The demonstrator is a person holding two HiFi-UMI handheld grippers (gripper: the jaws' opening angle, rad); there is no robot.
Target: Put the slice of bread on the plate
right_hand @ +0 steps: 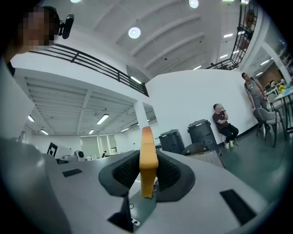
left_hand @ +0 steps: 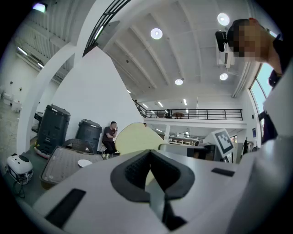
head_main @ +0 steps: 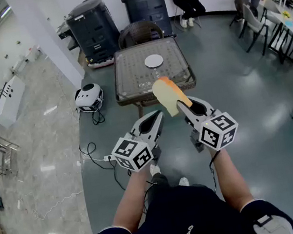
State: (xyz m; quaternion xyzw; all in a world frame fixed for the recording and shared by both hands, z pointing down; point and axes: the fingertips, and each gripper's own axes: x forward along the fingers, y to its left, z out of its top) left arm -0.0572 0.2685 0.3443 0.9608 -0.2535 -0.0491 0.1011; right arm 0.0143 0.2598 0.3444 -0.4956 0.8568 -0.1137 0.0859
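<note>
Both forearms stretched forward level, right hand-held gripper (head_main: 183, 104) clamping bread slice (head_main: 166, 93), left hand-held gripper (head_main: 159, 115) closed, empty

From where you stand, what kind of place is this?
Probably a big open hall used as a workspace: a polished grey floor, a railed mezzanine overhead, and large black bins.

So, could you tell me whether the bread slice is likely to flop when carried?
Probably fairly stiff: the bread slice juts straight from the jaws of the right gripper without drooping. Likely light, since a pinch at one end holds it.
</note>
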